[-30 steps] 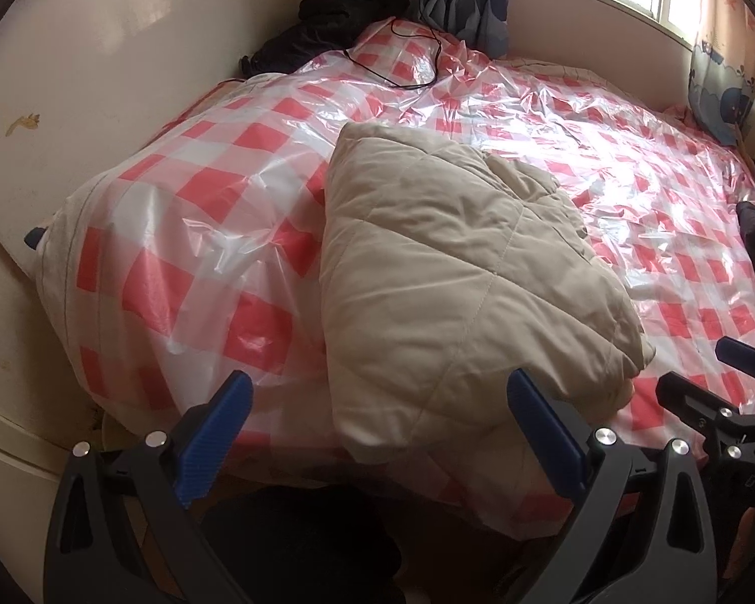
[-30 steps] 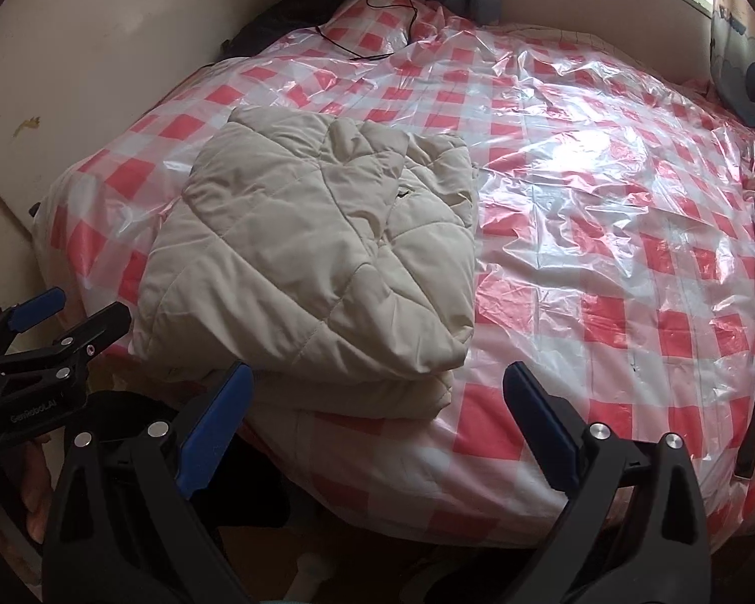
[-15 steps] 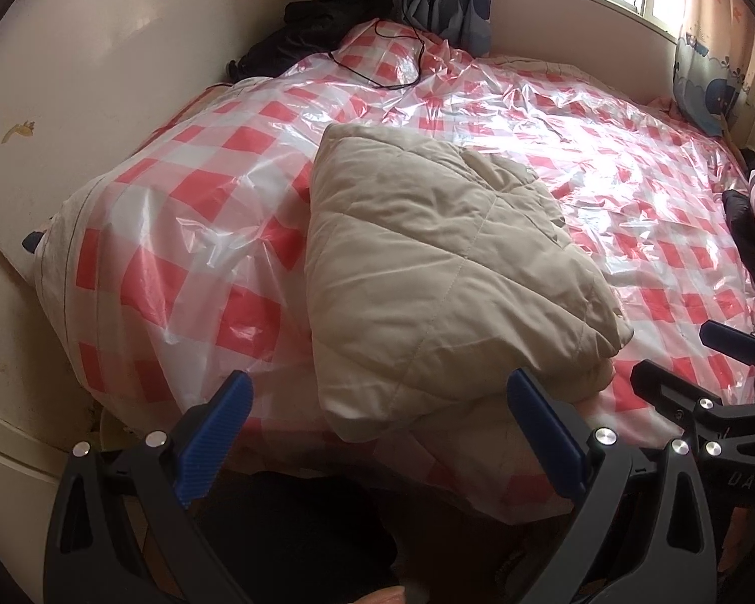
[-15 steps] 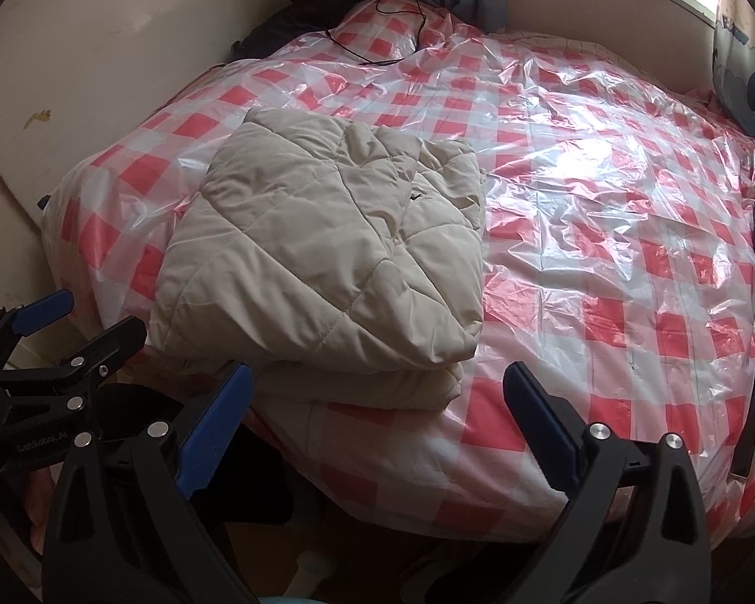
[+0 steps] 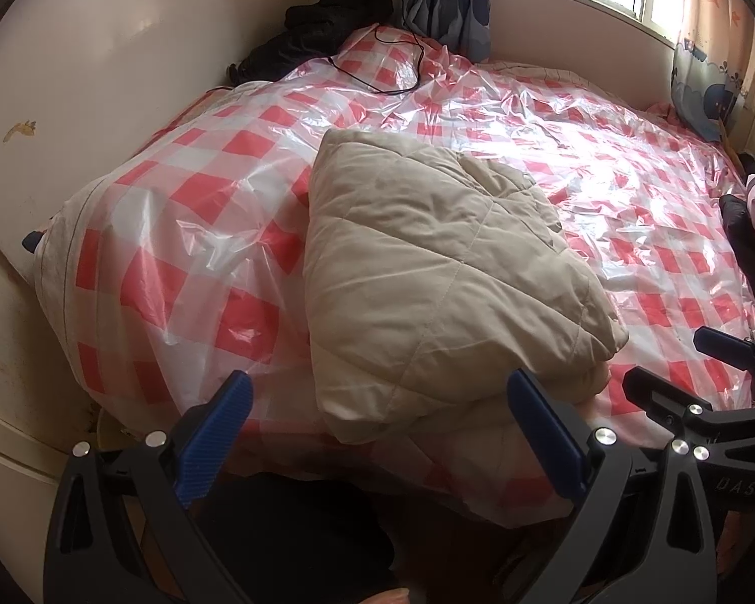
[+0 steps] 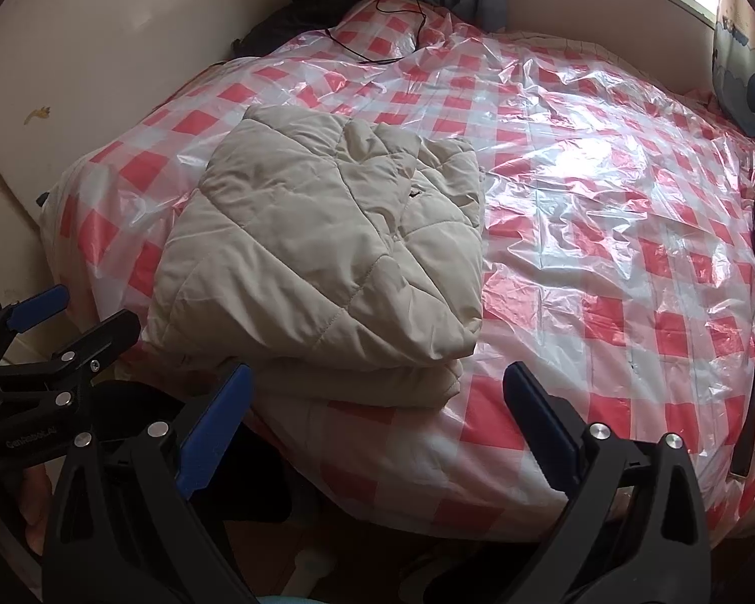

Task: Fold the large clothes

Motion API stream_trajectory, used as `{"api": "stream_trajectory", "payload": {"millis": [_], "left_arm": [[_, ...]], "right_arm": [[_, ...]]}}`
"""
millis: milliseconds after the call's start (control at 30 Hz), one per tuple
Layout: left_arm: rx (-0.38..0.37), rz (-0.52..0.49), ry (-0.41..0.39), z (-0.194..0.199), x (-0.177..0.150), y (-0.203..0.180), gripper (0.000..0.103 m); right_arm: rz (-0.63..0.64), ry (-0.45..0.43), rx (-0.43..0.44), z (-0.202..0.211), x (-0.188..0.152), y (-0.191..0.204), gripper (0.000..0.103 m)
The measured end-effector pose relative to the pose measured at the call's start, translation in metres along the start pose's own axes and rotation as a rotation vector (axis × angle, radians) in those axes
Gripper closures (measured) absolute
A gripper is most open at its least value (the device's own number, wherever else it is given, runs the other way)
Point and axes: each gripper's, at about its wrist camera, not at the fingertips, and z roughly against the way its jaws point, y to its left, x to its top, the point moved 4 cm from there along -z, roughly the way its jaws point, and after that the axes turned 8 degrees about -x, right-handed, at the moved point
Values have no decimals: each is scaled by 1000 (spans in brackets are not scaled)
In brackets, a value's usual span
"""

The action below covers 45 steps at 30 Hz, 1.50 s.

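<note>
The beige quilted jacket is seen lying folded into a thick bundle on the bed, near its front edge, at about 11 o'clock from the right hand-held gripper and at 12 o'clock from the left hand-held gripper; both are held with jaws spread wide and empty, just short of the bed. The padding is judged soft, light and springy, and the shell smooth, so slipping on the glossy checked plastic cover is to be expected. A hold is best taken on the stacked layers at the near folded edge, pinched deep so that all layers are caught.

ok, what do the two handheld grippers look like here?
Both match: black plastic frames with triangular cut-outs, silver round bolts, two long fingers faced with ribbed blue pads. Left gripper shows white lettering on its side in the right view; right gripper shows embossed letters in the left view. No cables or sleeves visible.
</note>
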Motion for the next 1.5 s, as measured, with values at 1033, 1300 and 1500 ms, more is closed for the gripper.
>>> {"api": "stream_trajectory", "payload": {"millis": [1033, 1300, 1500], "left_arm": [[12, 12, 11, -7, -5, 4, 6], [12, 10, 12, -8, -5, 4, 6], [13, 10, 11, -8, -5, 4, 6]], "right_arm": [[-2, 33, 31, -11, -4, 1, 7], [-1, 38, 34, -12, -5, 3, 7], [1, 42, 37, -13, -6, 5, 7]]}}
